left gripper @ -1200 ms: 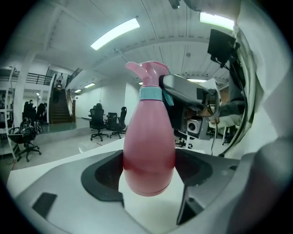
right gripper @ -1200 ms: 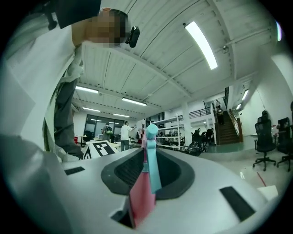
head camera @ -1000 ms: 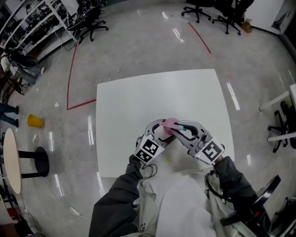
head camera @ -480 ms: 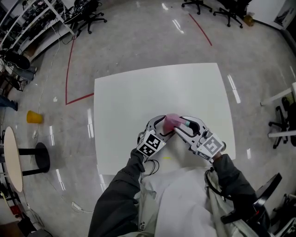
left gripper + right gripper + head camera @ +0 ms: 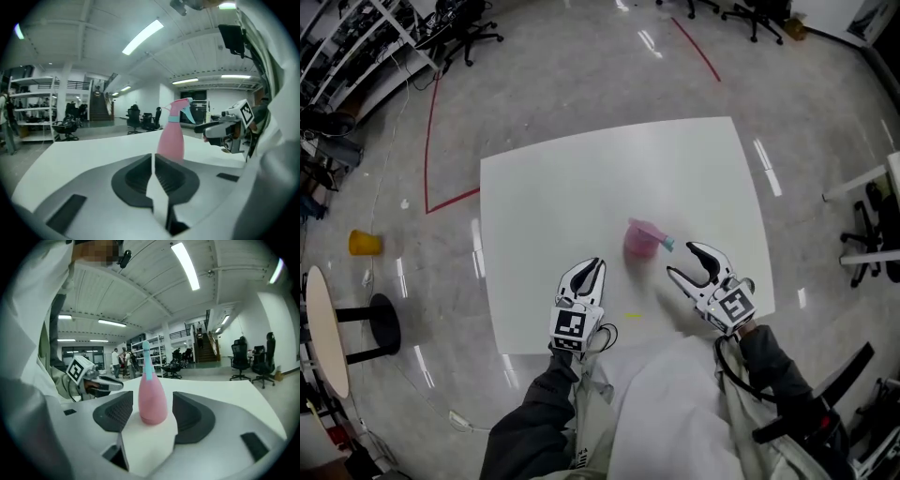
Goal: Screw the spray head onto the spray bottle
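Observation:
A pink spray bottle [image 5: 641, 240] with a teal-trimmed spray head [image 5: 664, 243] on top stands upright on the white table [image 5: 581, 178], free of both grippers. My left gripper [image 5: 587, 271] sits near the table's front edge, left of the bottle; its jaws are closing with nothing between them and look almost together. In the left gripper view the bottle [image 5: 171, 139] stands beyond the jaw tips. My right gripper [image 5: 695, 262] is right of the bottle, its jaws opening and wide apart. In the right gripper view the bottle [image 5: 152, 399] stands just ahead of the jaws, untouched.
Office chairs [image 5: 464, 37] and shelving [image 5: 347, 56] stand on the floor beyond the table. Red tape lines [image 5: 431, 141] run on the floor. A yellow cup [image 5: 364, 244] and a round side table [image 5: 323, 328] are at the left.
Both grippers have drawn back from the bottle toward the person. The right jaws let go and spread; the left jaws came together. The bottle now stands alone.

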A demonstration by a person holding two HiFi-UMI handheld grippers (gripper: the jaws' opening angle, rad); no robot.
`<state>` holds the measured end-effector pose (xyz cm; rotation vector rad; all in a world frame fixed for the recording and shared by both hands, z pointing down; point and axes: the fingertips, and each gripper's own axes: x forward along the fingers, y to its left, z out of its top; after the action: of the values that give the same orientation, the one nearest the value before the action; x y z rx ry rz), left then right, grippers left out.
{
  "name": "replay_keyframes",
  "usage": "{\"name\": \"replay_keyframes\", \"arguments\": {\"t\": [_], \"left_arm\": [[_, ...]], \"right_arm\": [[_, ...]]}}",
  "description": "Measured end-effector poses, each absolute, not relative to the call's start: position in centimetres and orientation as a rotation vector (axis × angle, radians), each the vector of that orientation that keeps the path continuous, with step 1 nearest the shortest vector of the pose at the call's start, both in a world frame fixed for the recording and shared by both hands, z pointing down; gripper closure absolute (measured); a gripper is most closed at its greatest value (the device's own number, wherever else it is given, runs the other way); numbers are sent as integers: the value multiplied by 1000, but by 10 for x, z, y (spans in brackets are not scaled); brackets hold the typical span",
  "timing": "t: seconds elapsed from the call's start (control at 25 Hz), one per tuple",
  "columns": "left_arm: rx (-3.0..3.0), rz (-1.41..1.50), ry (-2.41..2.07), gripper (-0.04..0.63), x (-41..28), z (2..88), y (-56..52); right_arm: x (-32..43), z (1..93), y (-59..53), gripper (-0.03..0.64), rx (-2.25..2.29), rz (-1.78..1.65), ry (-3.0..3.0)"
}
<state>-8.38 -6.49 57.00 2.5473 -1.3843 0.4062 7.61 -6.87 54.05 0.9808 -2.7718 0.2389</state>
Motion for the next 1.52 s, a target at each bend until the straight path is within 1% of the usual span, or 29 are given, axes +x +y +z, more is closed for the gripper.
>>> {"name": "replay_keyframes", "arguments": {"t": [0.04,0.08,0.12,0.16,0.2,0.24,0.32,0.4,0.6,1.52], "left_arm": [[2509,402,-1429,589,-90,570,-61],[2477,399,-1452,590,-93,572,-57],[2453,395,-1457,590,-93,574,-53],[2437,391,-1454,589,-92,577,-49],[2428,387,-1450,590,-89,579,-45],[2423,383,-1447,589,-85,581,-41],[2430,376,-1441,590,-75,581,-37],[2450,376,-1432,589,-64,580,-35],[2500,402,-1396,589,-49,578,-34],[2453,421,-1346,589,-37,589,-31]], "right_arm": [[79,548,-69,359,997,222,-2736],[79,554,-68,363,1003,204,-2709],[77,557,-67,391,1009,189,-2692],[74,558,-67,433,1022,182,-2684],[71,558,-66,490,1039,183,-2686],[67,556,-65,506,1057,186,-2693],[61,551,-64,582,1091,179,-2702],[57,549,-65,620,1123,164,-2690],[53,558,-60,621,1135,243,-2660],[60,577,-53,621,1090,170,-2572]]}}
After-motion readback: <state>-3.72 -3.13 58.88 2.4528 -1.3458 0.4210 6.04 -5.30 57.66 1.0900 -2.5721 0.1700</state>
